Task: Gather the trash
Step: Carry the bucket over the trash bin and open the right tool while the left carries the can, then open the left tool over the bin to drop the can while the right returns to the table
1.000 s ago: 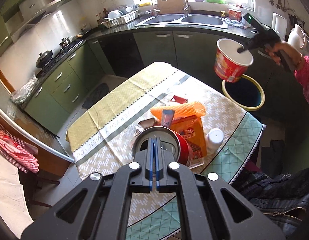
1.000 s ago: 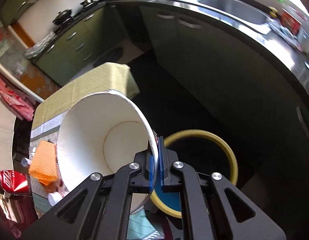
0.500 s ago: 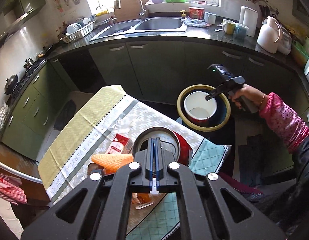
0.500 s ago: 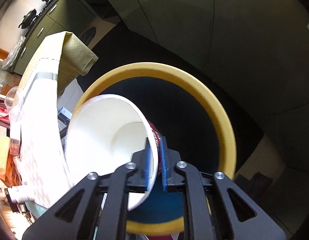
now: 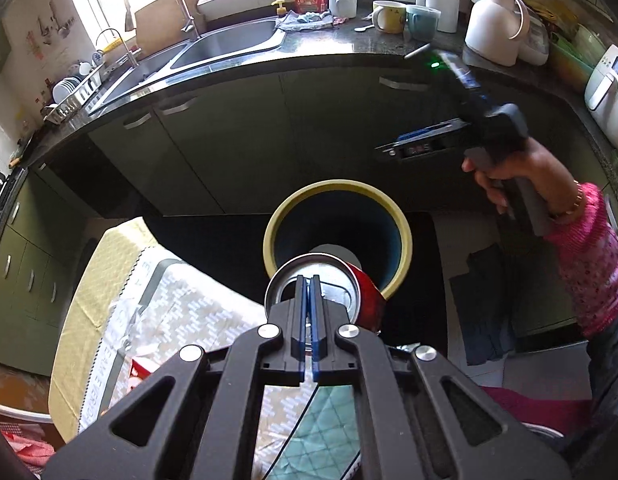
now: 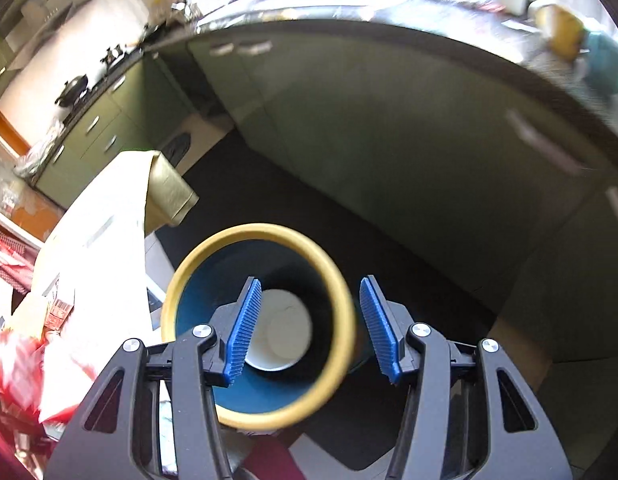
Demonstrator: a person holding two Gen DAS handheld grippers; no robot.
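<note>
Red can (image 5: 361, 288) with silver rim, pinched over yellow-rimmed bin (image 5: 401, 240).

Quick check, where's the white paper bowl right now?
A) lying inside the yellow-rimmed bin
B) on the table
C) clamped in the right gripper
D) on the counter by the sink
A: the white paper bowl sits at the bottom of the bin, while the right gripper above it has nothing between its opening jaws.
</note>
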